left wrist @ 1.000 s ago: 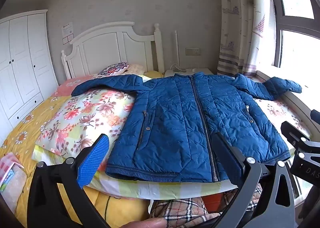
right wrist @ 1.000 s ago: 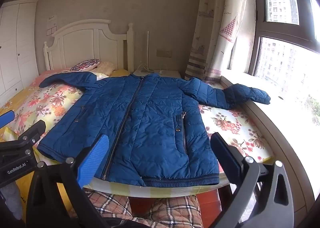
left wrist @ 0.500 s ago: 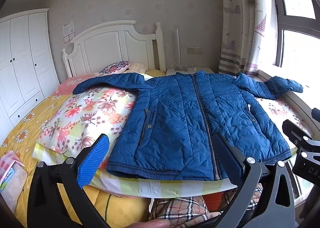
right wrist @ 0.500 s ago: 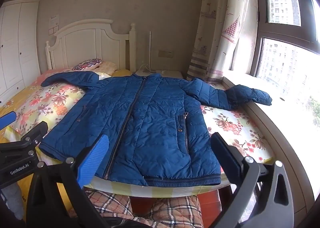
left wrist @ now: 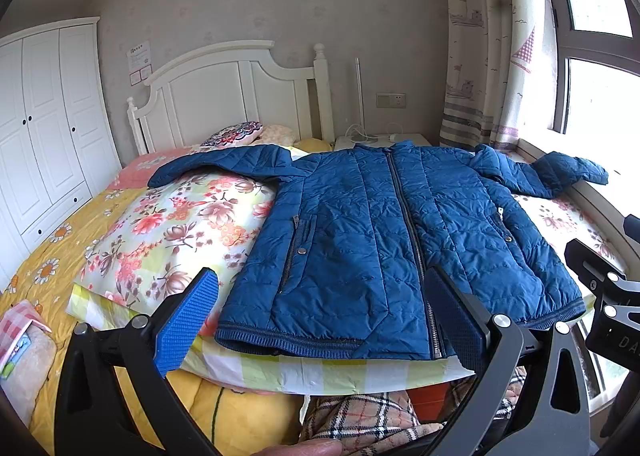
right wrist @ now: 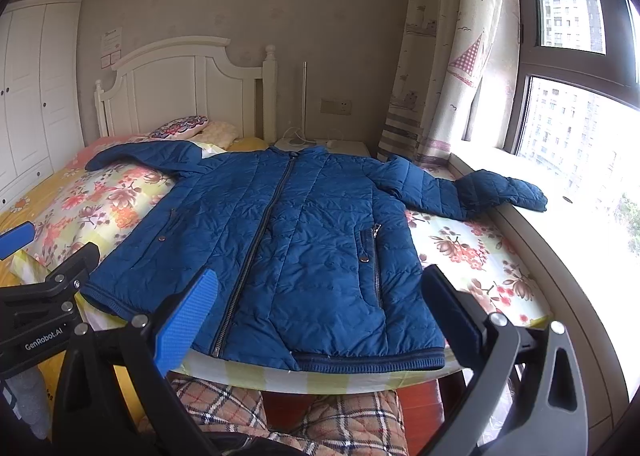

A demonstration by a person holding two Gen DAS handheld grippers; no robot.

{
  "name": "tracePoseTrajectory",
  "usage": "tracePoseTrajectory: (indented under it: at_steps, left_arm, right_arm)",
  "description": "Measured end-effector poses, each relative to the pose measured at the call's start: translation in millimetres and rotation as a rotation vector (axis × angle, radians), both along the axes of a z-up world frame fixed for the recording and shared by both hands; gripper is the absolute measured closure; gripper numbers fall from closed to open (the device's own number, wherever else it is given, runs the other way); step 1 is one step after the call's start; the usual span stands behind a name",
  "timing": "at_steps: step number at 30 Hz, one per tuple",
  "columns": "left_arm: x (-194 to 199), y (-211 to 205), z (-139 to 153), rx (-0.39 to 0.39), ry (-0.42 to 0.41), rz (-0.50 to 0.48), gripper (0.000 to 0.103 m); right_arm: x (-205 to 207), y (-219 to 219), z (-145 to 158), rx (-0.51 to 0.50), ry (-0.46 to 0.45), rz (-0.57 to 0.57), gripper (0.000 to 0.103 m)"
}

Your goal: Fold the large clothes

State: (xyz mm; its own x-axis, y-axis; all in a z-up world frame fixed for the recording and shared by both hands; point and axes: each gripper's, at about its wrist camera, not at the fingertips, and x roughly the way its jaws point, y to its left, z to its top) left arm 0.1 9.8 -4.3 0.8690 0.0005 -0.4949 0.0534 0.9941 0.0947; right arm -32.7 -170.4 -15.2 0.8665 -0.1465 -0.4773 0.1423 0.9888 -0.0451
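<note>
Nearest, the left gripper point(left wrist: 322, 320) is spread wide with nothing between its blue textured pads point(left wrist: 187, 326), and the right gripper point(right wrist: 320, 318) is spread just as wide and just as empty; both hang short of the bed's foot, above a plaid-patterned fabric point(right wrist: 352, 414). In the right wrist view the black body of the left gripper shows at the left edge with white lettering that reads "GenRobot.AI" point(right wrist: 43, 339). Past the pads, the blue quilted zip-up jacket point(left wrist: 400, 240) lies front up and zipped on a floral-printed quilt with a yellow-green checked border point(left wrist: 168, 232), its ribbed hem near the quilt's near edge. One sleeve runs out over the florals toward the pink side of the bed; the other reaches onto the pale window ledge point(right wrist: 532, 240). Farther back come a patterned cushion point(left wrist: 234, 133), the white panelled wooden headboard point(left wrist: 224, 95), and white wardrobe doors point(left wrist: 44, 127). A paper notice point(left wrist: 138, 55) is fixed to the grey wall, its writing too small to read. A sailboat-printed curtain point(right wrist: 452, 55) hangs beside the window.
</note>
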Motion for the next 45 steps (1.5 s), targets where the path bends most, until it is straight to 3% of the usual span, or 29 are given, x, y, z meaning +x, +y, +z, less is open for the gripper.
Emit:
tracePoseTrajectory:
  at_steps: [45]
  left_arm:
    - [-2.3,4.7,-1.9,-0.002,0.004,0.003,0.004]
  right_arm:
    - [-0.3,2.9,0.9,0.001,0.000,0.002,0.002]
